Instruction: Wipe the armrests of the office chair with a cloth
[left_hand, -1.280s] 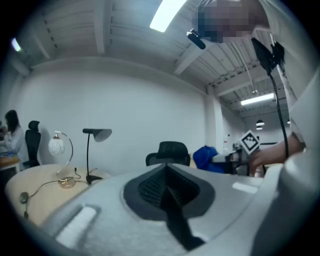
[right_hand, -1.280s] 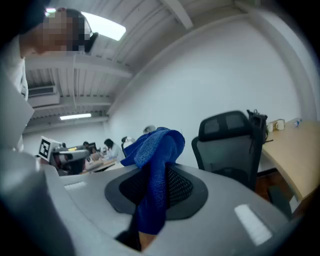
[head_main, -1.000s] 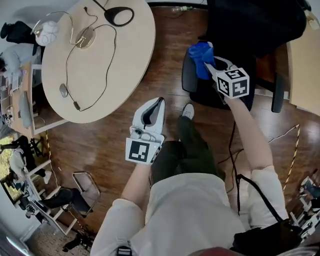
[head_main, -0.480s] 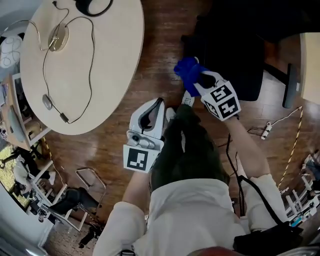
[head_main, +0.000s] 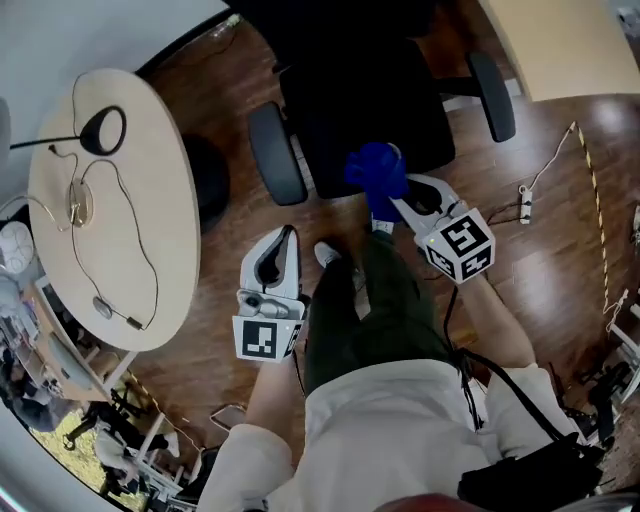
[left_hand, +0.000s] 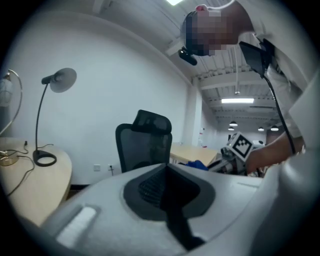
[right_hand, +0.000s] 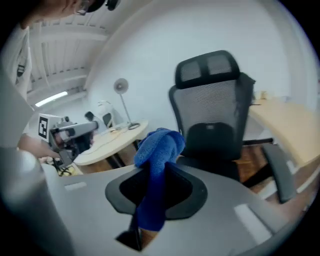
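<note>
A black office chair (head_main: 360, 90) stands straight ahead, with one padded armrest (head_main: 275, 155) at its left and the other armrest (head_main: 492, 95) at its right. My right gripper (head_main: 388, 203) is shut on a blue cloth (head_main: 375, 172), which bunches above the jaws just in front of the seat edge, between the two armrests and touching neither. In the right gripper view the cloth (right_hand: 157, 150) hangs down through the closed jaws, with the chair (right_hand: 215, 120) behind it. Lower left, my left gripper (head_main: 277, 245) is shut and empty, pointing at the chair (left_hand: 145, 142).
A round beige table (head_main: 100, 230) at the left carries a black desk lamp (head_main: 100, 130) and cables. Another beige desk (head_main: 560, 40) stands at the top right. The person's legs (head_main: 370, 310) and shoe are below the chair on the wooden floor. Cables (head_main: 540, 180) lie at the right.
The right gripper has lifted the blue cloth off the chair's left-hand armrest and now holds it in front of the seat. The head view has swung round to face the chair.
</note>
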